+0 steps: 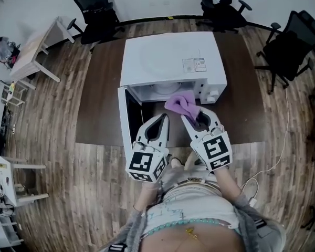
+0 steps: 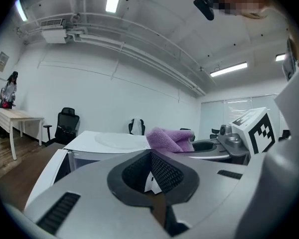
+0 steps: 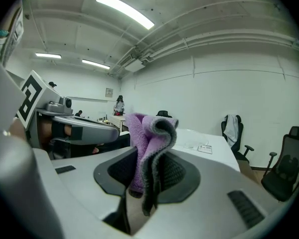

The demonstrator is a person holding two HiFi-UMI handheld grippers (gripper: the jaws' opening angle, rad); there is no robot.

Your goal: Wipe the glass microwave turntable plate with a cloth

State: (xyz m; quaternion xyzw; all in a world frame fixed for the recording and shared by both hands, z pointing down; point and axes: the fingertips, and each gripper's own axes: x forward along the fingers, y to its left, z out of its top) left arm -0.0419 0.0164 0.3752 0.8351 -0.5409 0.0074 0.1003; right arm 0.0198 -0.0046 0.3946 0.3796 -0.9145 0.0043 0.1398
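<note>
A white microwave (image 1: 168, 56) stands on a dark table with its door (image 1: 124, 121) swung open to the left. Inside the cavity part of the pale turntable plate (image 1: 163, 90) shows. My right gripper (image 1: 191, 111) is shut on a folded purple cloth (image 1: 179, 103), which hangs just in front of the cavity opening; in the right gripper view the cloth (image 3: 145, 133) stands pinched between the jaws. My left gripper (image 1: 164, 117) is beside it on the left, shut and empty, in front of the opening. In the left gripper view the closed jaws (image 2: 150, 156) point over the microwave top, with the cloth (image 2: 169, 139) to the right.
Black office chairs (image 1: 97, 12) (image 1: 291, 43) stand behind and right of the table. A light wooden desk (image 1: 39, 46) is at the far left. A white cable (image 1: 275, 159) lies on the wooden floor at the right. The dark table's front edge (image 1: 100, 143) is near me.
</note>
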